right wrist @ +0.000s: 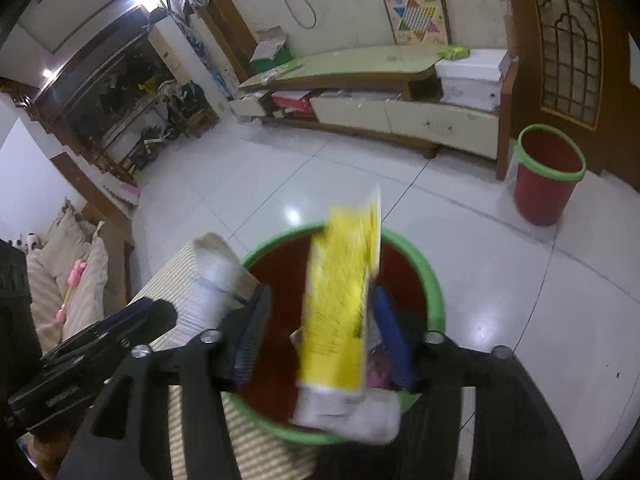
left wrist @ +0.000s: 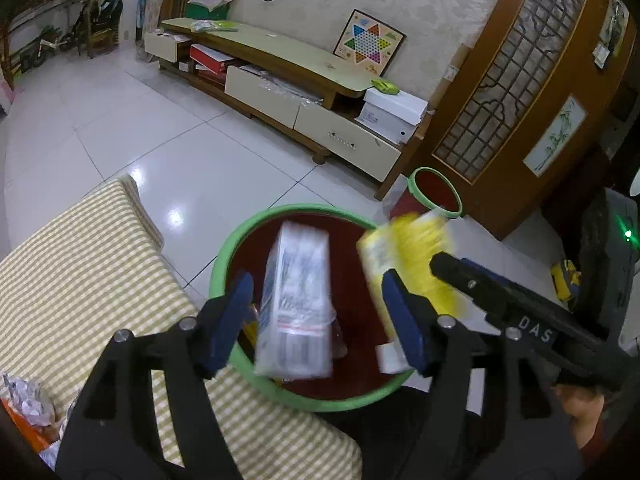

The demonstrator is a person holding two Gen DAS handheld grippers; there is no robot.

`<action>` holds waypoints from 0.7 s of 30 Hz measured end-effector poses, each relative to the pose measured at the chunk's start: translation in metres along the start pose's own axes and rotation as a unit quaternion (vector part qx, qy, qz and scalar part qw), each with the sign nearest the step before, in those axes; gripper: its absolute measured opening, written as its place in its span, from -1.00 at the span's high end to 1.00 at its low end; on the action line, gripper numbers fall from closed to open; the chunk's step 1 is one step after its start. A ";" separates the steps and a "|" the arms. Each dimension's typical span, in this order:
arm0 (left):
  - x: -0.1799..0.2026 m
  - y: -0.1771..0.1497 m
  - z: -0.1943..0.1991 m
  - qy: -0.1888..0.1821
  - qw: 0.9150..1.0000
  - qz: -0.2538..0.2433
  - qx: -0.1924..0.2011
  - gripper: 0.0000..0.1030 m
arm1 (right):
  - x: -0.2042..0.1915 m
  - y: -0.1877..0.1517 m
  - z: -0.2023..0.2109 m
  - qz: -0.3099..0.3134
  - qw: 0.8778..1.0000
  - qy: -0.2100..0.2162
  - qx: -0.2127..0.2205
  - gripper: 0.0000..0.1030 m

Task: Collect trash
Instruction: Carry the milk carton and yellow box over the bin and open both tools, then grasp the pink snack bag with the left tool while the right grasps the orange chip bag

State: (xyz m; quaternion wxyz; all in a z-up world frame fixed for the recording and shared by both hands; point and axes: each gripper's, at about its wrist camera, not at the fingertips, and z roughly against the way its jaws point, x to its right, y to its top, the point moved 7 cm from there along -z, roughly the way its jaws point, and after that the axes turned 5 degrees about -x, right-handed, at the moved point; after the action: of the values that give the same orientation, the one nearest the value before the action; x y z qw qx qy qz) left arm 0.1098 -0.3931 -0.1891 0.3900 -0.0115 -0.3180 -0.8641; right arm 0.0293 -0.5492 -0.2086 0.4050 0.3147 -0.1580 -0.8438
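Note:
A red bin with a green rim stands on the floor beside a checked cushion. My left gripper is open above it; a white plastic-wrapped box is blurred between the fingers, over the bin's inside. It also shows in the right wrist view. My right gripper is open above the bin; a blurred yellow and white package lies between its fingers, apart from both pads. It shows in the left wrist view too. Other trash lies inside the bin.
A checked cushion lies left of the bin, with crumpled paper at its near end. A second red bin stands by the wooden door. A low TV cabinet runs along the far wall across white tile floor.

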 end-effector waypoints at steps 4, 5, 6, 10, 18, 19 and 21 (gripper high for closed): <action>-0.008 -0.009 0.007 0.007 1.000 0.005 0.001 -0.25 | -0.003 -0.007 0.004 0.006 1.000 -0.009 0.001 -0.09; -0.011 -0.012 0.012 0.008 1.000 0.009 0.003 -0.30 | -0.005 -0.010 0.005 0.007 1.000 -0.009 0.000 -0.11; -0.015 -0.016 0.019 0.012 1.000 0.015 0.010 -0.35 | -0.005 -0.013 0.006 0.009 1.000 -0.009 -0.002 -0.12; -0.031 -0.033 0.046 0.046 0.998 0.027 0.030 -0.49 | -0.022 -0.036 0.013 0.030 0.999 -0.013 -0.013 -0.15; -0.080 -0.093 0.128 0.127 0.989 0.040 0.063 -0.69 | -0.086 -0.102 0.010 0.096 0.993 0.005 -0.067 -0.26; -0.093 -0.105 0.140 0.142 0.986 0.054 0.066 -0.71 | -0.092 -0.109 0.009 0.101 0.992 0.009 -0.074 -0.26; -0.113 -0.120 0.157 0.158 0.982 0.081 0.070 -0.71 | -0.108 -0.126 0.004 0.113 0.990 0.013 -0.090 -0.26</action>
State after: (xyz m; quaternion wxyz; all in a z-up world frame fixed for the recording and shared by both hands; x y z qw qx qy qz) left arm 0.0707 -0.1707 -0.1595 0.5037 0.1272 -0.3098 -0.7964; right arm 0.0039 -0.3862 -0.2276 0.5260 0.2683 -0.1110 -0.7994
